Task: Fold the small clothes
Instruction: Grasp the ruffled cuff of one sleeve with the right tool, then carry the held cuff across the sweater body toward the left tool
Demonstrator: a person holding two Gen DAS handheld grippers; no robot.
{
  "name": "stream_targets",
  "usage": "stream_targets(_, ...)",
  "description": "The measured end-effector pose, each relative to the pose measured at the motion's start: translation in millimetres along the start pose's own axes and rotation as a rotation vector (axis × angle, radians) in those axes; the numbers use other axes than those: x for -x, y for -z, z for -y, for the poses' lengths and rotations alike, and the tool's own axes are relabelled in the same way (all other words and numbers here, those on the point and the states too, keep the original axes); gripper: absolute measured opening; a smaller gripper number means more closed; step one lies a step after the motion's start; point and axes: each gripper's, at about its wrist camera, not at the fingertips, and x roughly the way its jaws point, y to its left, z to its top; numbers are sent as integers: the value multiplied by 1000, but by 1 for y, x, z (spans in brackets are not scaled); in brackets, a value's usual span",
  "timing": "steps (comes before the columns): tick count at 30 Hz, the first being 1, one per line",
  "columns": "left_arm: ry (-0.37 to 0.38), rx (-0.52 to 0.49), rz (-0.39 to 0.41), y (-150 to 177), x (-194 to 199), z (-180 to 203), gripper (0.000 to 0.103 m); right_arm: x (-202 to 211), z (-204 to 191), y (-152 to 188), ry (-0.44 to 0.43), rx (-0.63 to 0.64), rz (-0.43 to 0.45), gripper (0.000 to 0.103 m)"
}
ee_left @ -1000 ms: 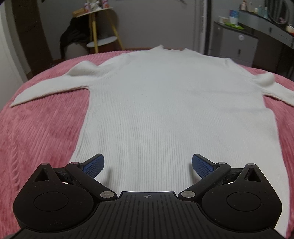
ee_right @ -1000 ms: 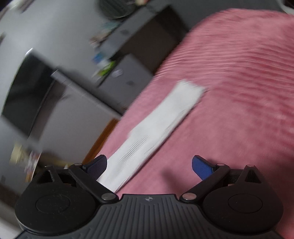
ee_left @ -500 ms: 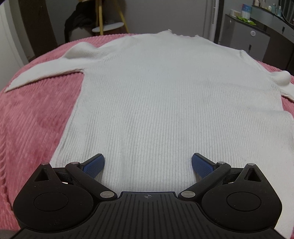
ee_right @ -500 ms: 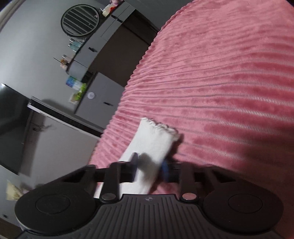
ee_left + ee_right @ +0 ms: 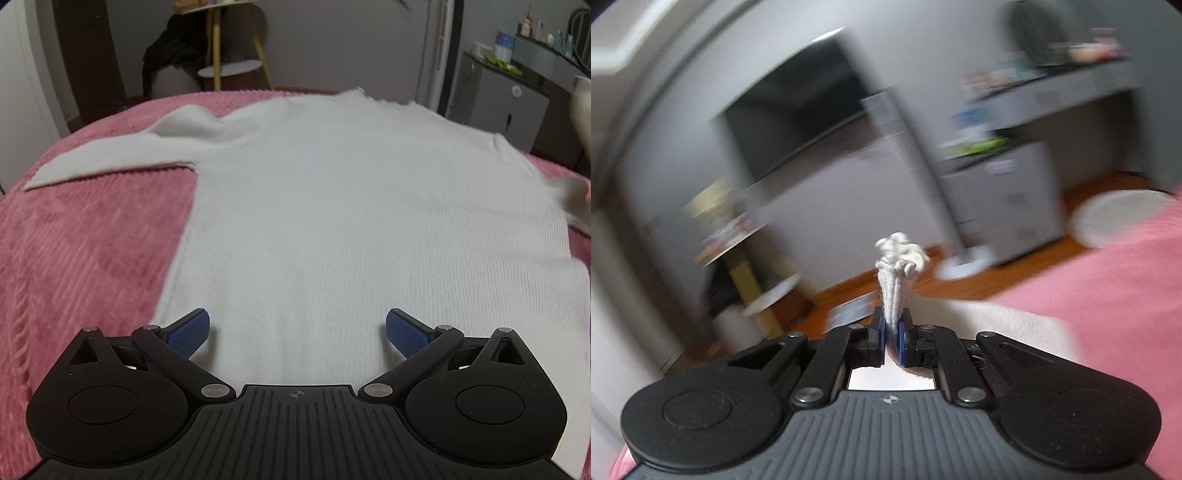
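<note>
Between the right gripper's (image 5: 894,334) blue pads (image 5: 902,341) sits the frilled cuff (image 5: 899,258) of the sweater's right sleeve, clamped tight, its ruffled end poking out past the tips and pointing away from the camera. That view is smeared by motion, so where the rest of the sleeve runs cannot be told; a pale strip of knit (image 5: 997,325) lies just behind the fingers on the pink bedspread (image 5: 1108,295).

Over the near hem, the left gripper (image 5: 297,332) hangs with its pads (image 5: 188,330) spread wide and nothing between them; whether they touch the knit cannot be told.

The sweater (image 5: 351,221) lies flat on the bedspread (image 5: 81,258), body smooth and unfolded. Its long axis runs near to far: hem at the near edge by the left gripper, collar (image 5: 376,98) at the far edge, pointing toward the wall. The left sleeve (image 5: 122,155) stretches out to the left, flat and untouched. At the right edge the shoulder (image 5: 569,199) looks blurred and lifted.

As a judgement, the fold is only starting: one cuff is gripped, no crease is made. Left to do are laying both sleeves across the body and then doubling the body hem to collar.
</note>
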Motion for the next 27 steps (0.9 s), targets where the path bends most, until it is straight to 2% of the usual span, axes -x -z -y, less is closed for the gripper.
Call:
stream_targets(4,5,20,21,-8,6,-15,103,-39,-81,45,-115,99,-124,7)
stream_targets(6,7,7,32,-13,8,-18,103,-57,-95,64,-129,71,-250,18)
stream_targets(7,10,1,38,-17,8,-19,103,-60,-99,69,-113,41,-291,29)
stream_targets(8,17,-1,42,-21,7,-19,103,-58,-95,74,-105,5,-302,31)
stream_targets(10,87,21,41,-35,3,-18,103,-45,-79,74,-90,-98,-301,31)
stream_targets(12,229,74,16,-54,-6,-14,103,-24,-56,72,-41,-222,-276,31)
stream_targets(14,339,122,-14,-73,-21,-3,103,2,-36,75,-16,-296,-225,32)
stream_targets(16,416,132,-24,-89,-34,14,103,14,-22,75,13,-281,-201,34)
stream_targets(19,514,154,-70,-105,-55,35,103,18,-10,77,20,-253,-177,52)
stream_targets(21,553,169,-101,-110,-71,45,98,13,-1,79,-12,-279,-174,60)
stream_targets(22,553,174,-110,-113,-78,49,94,9,4,80,-31,-284,-180,61)
stream_targets(23,543,177,-122,-116,-85,51,83,3,11,80,-43,-283,-187,61)
stream_targets(24,534,181,-140,-117,-92,53,76,0,12,83,-44,-277,-195,61)
stream_targets(26,556,214,-174,-115,-106,52,73,-12,13,84,-34,-280,-197,61)
stream_targets(27,589,240,-193,-112,-111,51,66,-11,17,84,-39,-291,-197,61)
